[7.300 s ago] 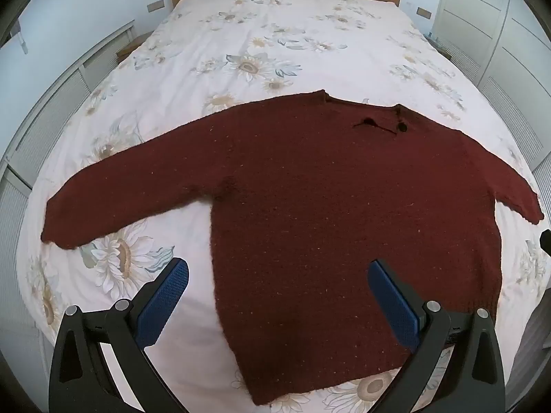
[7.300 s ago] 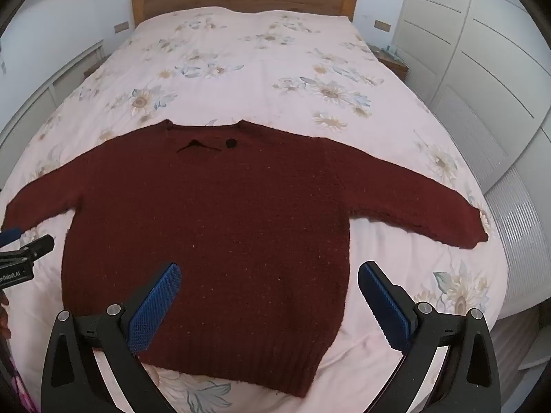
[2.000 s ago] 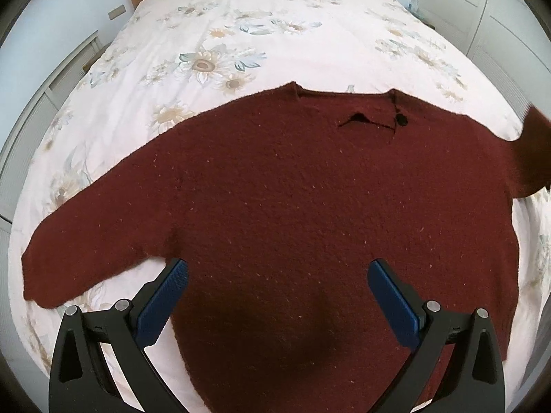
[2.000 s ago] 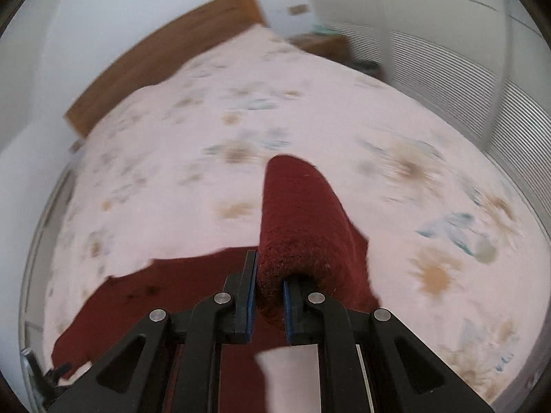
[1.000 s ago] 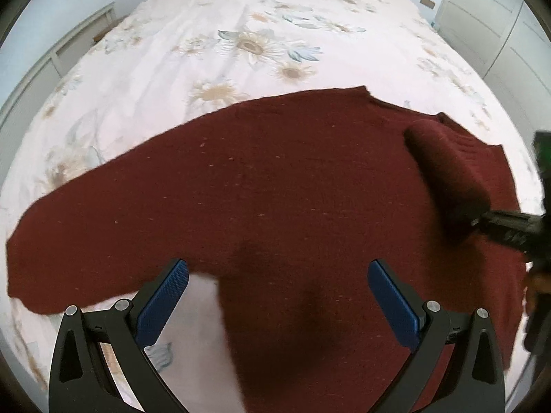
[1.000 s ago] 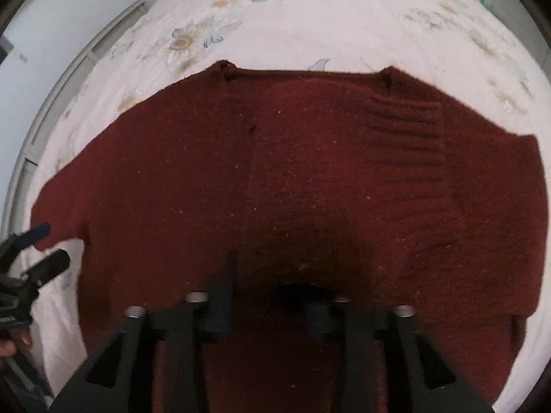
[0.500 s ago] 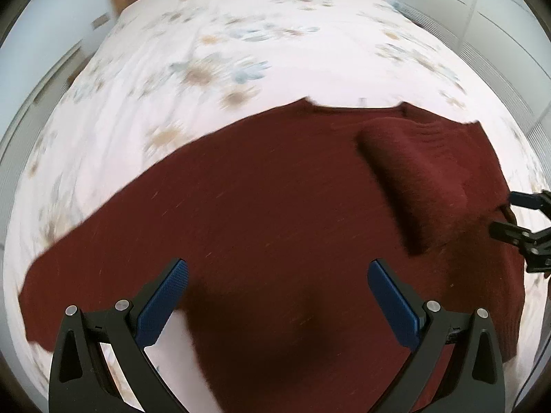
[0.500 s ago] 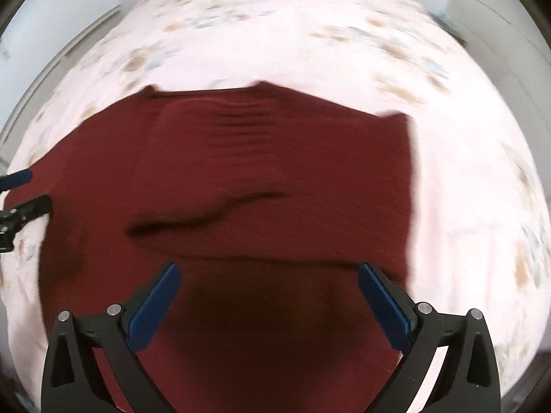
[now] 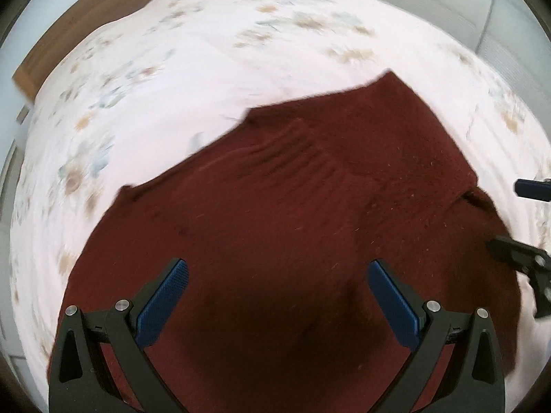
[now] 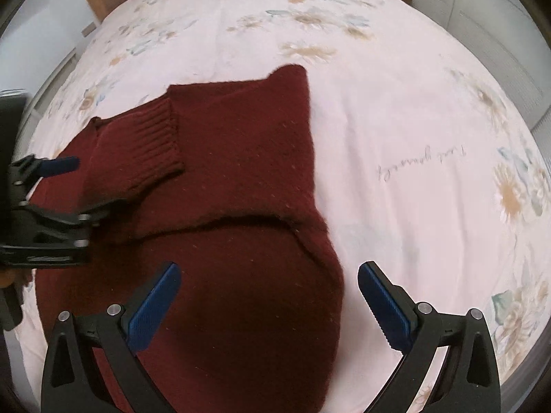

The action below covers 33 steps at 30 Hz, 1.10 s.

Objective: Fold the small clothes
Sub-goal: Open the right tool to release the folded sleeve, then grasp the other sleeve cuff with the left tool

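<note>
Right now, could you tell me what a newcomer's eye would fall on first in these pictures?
A dark red sweater dominates, spread on a pale floral bedspread, with one sleeve folded across its chest so the ribbed cuff lies near the neckline. Both the left gripper and the right gripper hang open above it, holding nothing.

One dark red sweater (image 10: 241,179) on one bed (image 10: 396,103). One sleeve cuff (image 10: 151,144) showing, folded over body. Two hand-held grippers: left hand-held gripper (image 9: 275,299), right hand-held gripper (image 10: 268,303). Two blue pads (image 10: 153,306) each. One wooden headboard (image 9: 86,20).
</note>
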### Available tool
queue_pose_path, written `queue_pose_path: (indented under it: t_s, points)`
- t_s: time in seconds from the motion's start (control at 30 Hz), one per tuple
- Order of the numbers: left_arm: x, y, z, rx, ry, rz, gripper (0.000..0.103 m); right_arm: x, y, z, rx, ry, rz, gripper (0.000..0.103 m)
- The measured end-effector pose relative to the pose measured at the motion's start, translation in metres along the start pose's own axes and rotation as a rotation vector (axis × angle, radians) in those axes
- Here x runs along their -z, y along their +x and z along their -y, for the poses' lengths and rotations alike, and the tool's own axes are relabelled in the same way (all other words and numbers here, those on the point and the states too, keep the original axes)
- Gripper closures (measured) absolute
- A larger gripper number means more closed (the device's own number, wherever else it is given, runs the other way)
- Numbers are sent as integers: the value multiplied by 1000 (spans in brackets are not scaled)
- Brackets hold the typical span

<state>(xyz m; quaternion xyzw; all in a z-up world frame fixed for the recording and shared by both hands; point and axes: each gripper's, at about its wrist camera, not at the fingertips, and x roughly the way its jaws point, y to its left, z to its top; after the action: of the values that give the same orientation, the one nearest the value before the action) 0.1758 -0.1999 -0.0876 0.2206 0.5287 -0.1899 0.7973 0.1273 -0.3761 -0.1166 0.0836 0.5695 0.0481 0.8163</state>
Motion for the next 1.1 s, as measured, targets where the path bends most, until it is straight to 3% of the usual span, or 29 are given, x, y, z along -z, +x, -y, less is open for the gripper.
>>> queue_pose_path:
  t_s: [0.1, 0.27, 0.33, 0.37, 0.43, 0.63, 0.83, 0.9, 1.0, 1.07, 1.1]
  points:
    - [-8, 30, 11, -41, 18, -74, 3, 4, 3, 8, -3, 20, -9, 1]
    - [-17, 62, 13, -50, 5, -135, 22, 10, 10, 17, 0, 38, -32, 1]
    - [-19, 63, 4, -28, -24, -125, 50, 11, 13, 18, 0, 37, -39, 1]
    - [-20, 61, -1, -24, -35, -115, 58, 12, 14, 19, 1, 36, -42, 1]
    - [-22, 55, -16, -15, -61, -98, 89, 11, 16, 17, 3, 29, -45, 1]
    - [-12, 15, -88, 46, -266, 26, 89, 5, 15, 4, -11, 14, -33, 1]
    - [29, -2, -134, 54, -448, 137, 89, 0, 20, -9, -20, 5, -28, 1]
    - [49, 6, -151, 52, -508, 127, 88, 2, 22, -10, -19, 6, -32, 1]
    - [78, 20, -163, 48, -591, 39, 87, 2, 24, -12, -15, -2, -45, 1]
    - [92, 31, -172, 62, -638, -16, 79, 3, 26, -12, -11, -5, -52, 1]
    - [100, 37, -176, 64, -667, -34, 70, 3, 26, -12, -10, -5, -55, 1]
